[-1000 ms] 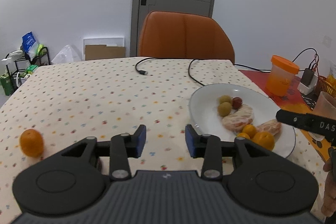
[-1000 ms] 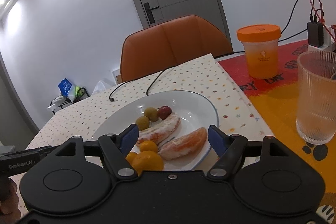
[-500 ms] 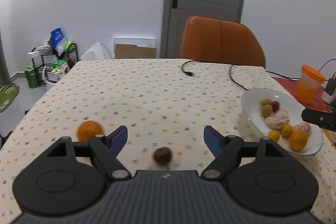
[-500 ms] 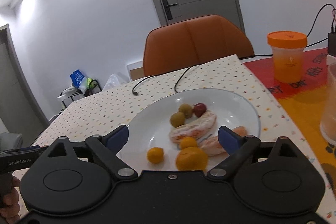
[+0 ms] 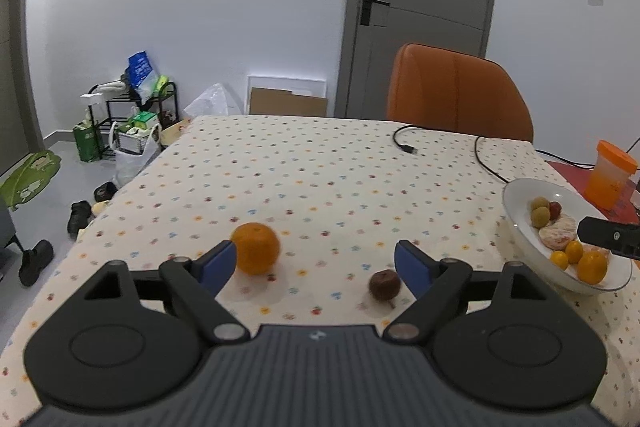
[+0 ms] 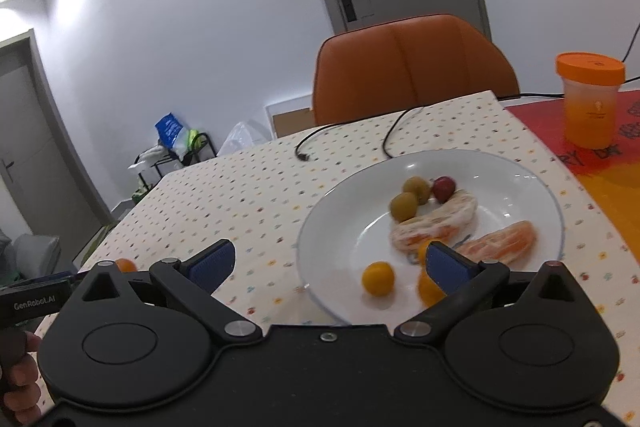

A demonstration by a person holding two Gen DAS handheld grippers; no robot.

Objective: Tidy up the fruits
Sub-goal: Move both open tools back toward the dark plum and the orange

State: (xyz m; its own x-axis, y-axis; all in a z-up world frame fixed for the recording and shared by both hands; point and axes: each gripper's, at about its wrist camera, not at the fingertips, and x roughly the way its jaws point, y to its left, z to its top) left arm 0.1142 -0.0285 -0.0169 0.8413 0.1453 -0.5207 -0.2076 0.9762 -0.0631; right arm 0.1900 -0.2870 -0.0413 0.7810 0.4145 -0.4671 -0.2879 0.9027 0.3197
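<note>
Left gripper [image 5: 316, 263]: blue-padded fingers spread wide, holding nothing, low over the dotted tablecloth [image 5: 320, 179].
Orange [image 5: 256, 247]: whole, on the cloth just beside the left finger pad, inside the gap.
Small dark brown fruit [image 5: 385, 284]: round, with a short stem, on the cloth just beside the right finger pad; kind cannot be told.
White plate [image 6: 348, 239]: on the cloth at the table's right side, well apart from the two loose fruits.
Plate contents: two green round fruits [image 6: 410, 198] touching each other; one red round fruit [image 6: 444, 187] beside them; two peeled citrus pieces [image 6: 500, 241], side by side; one small orange fruit [image 6: 377, 278] near the front rim; two more orange fruits partly hidden behind the right gripper's finger.
Right gripper [image 6: 328, 267]: fingers spread wide, holding nothing, above the plate's near left rim.
Orange-lidded cup [image 6: 589, 99]: upright on the red mat beyond the plate.
Black cable [image 5: 404, 143]: loose on the far cloth.
Orange chair [image 5: 456, 95]: behind the table's far edge.
Hand [image 6: 20, 383]: at the lower left edge of the right wrist view, gripping the left gripper's handle.
</note>
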